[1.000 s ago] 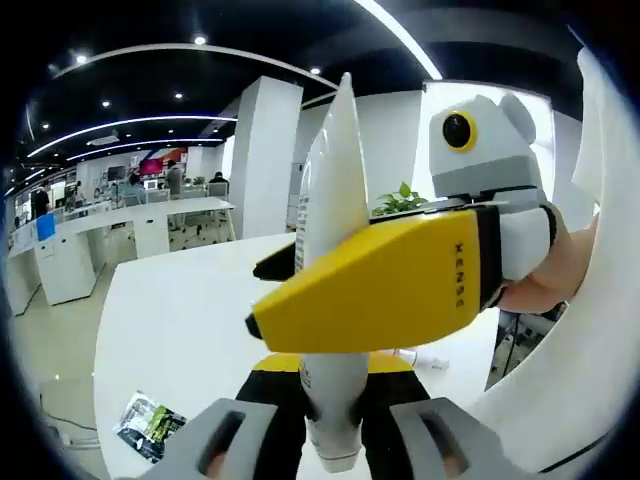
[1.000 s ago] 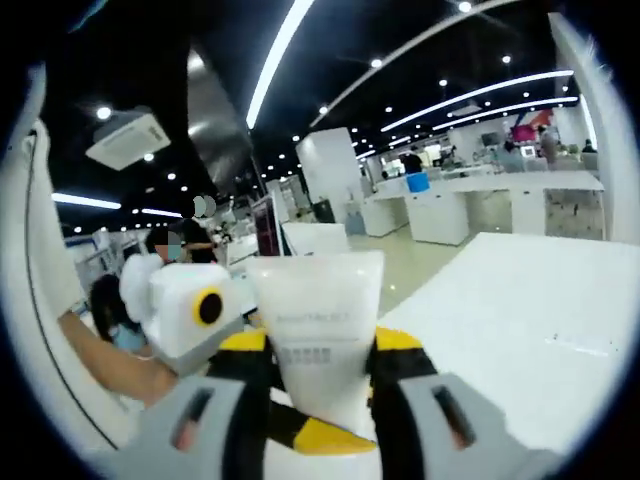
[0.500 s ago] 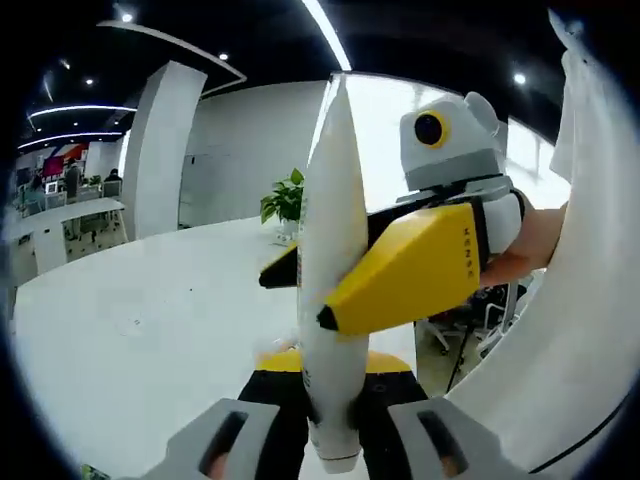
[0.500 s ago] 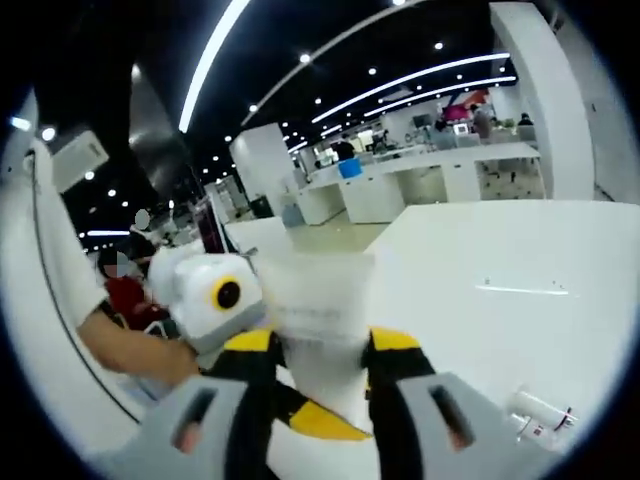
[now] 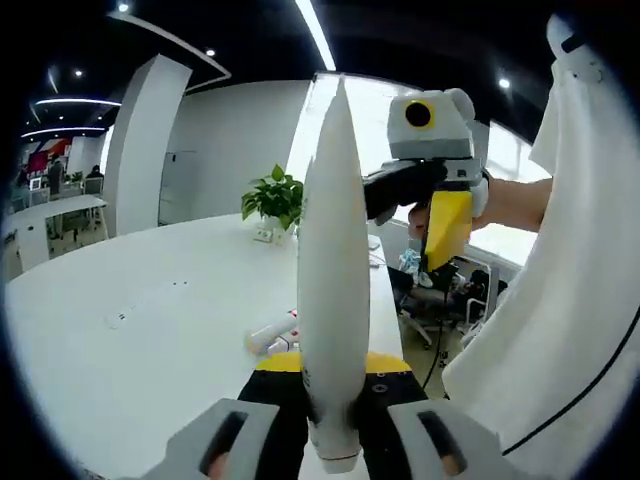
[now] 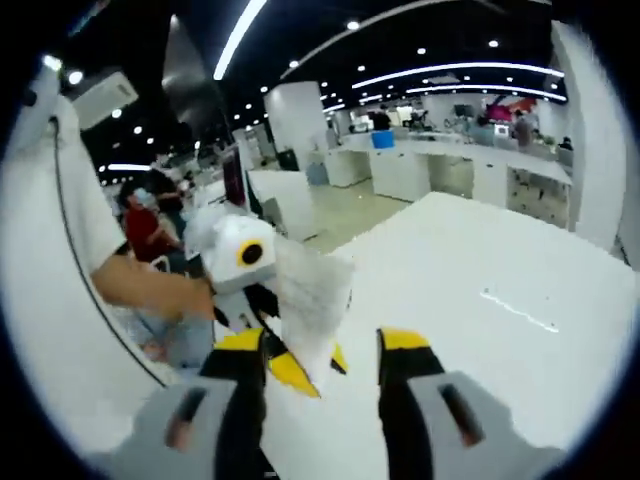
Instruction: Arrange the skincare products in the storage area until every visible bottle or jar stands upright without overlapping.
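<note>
Left gripper view: white tube held upright above the desk.
Desk [image 5: 130, 330], white, wide (a potted plant [image 5: 272, 200] at its far edge); white tube [image 5: 334, 290], crimped end up, cap end pinched between the left tongs [image 5: 331, 440]; right tongs [image 5: 415, 195] apart from the tube, off to its right, spread with nothing between them [image 6: 320, 375]; small tube [image 5: 272, 335] lying flat on the desk behind.

Broad bare stretch of white table [image 5: 130, 330] open for passage. Only 1 small bottle [image 5: 272, 336] lying near the held white tube [image 5: 334, 290], potted plant [image 5: 272, 203] farther back.
</note>
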`<state>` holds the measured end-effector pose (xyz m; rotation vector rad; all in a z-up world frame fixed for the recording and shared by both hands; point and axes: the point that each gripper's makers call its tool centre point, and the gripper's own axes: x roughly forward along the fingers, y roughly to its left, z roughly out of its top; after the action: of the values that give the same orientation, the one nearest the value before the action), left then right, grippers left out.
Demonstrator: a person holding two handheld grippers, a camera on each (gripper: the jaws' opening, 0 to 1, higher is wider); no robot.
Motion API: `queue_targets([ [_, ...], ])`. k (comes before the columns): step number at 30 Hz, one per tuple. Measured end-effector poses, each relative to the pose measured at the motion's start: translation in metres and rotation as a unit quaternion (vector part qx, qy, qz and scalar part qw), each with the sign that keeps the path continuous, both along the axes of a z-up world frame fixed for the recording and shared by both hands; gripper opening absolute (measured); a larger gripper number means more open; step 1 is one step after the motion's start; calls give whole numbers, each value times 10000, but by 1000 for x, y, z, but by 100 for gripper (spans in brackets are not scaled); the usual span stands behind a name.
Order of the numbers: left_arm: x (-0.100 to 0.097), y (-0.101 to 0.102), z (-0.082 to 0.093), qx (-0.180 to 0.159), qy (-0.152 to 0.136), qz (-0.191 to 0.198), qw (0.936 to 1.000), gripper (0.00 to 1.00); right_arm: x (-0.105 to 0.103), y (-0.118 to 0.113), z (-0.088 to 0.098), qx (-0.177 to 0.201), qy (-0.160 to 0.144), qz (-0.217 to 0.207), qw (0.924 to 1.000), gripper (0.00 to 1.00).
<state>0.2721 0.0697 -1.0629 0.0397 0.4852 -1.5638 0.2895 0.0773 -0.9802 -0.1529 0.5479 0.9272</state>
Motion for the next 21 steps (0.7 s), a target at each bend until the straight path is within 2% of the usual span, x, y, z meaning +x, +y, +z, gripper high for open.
queue_targets([
  [1, -2, 4, -5, 52, 16, -16, 10000, 16, -6, 8, -2, -119, 148, 434, 9989, 48],
  [2, -5, 9, -10, 124, 17, -28, 9999, 16, -9, 14, -4, -204, 372, 666, 9969, 49],
  [3, -6, 12, -13, 176, -1, 2, 9998, 16, -9, 18, -4, -275, 385, 832, 9954, 48],
  [5, -13, 20, -20, 280, 9, -29, 9996, 16, -5, 25, -6, -627, 132, 1257, 9900, 44],
  [8, -19, 27, -26, 408, -31, -30, 9992, 16, -14, 37, -11, -826, 298, 1808, 9796, 34],
  [9, -25, 33, -29, 446, -27, -7, 9990, 16, -19, 45, -15, -1004, 404, 2223, 9690, 32],
  [10, -26, 34, -30, 448, -31, -4, 9990, 16, -21, 47, -17, -1067, 440, 2340, 9654, 32],
  [14, -35, 43, -36, 549, -22, 78, 9985, 16, -34, 60, -33, -1885, 565, 3378, 9204, 24],
  [16, -38, 47, -39, 595, -28, 104, 9982, 16, -39, 67, -38, -2037, 596, 3700, 9045, 22],
  [17, -40, 49, -40, 629, -33, 104, 9980, 16, -46, 75, -43, -2083, 689, 3942, 8924, 21],
  [18, -42, 51, -40, 644, -47, 118, 9978, 16, -50, 79, -45, -2079, 775, 4074, 8859, 19],
  [19, -42, 52, -40, 645, -44, 128, 9978, 17, -52, 80, -46, -2089, 821, 4122, 8830, 17],
  [20, -44, 53, -40, 651, -49, 130, 9978, 17, -53, 84, -52, -2233, 822, 4251, 8733, 15],
  [21, -45, 55, -42, 693, -104, 161, 9974, 17, -51, 85, -54, -2309, 762, 4325, 8682, 13],
])
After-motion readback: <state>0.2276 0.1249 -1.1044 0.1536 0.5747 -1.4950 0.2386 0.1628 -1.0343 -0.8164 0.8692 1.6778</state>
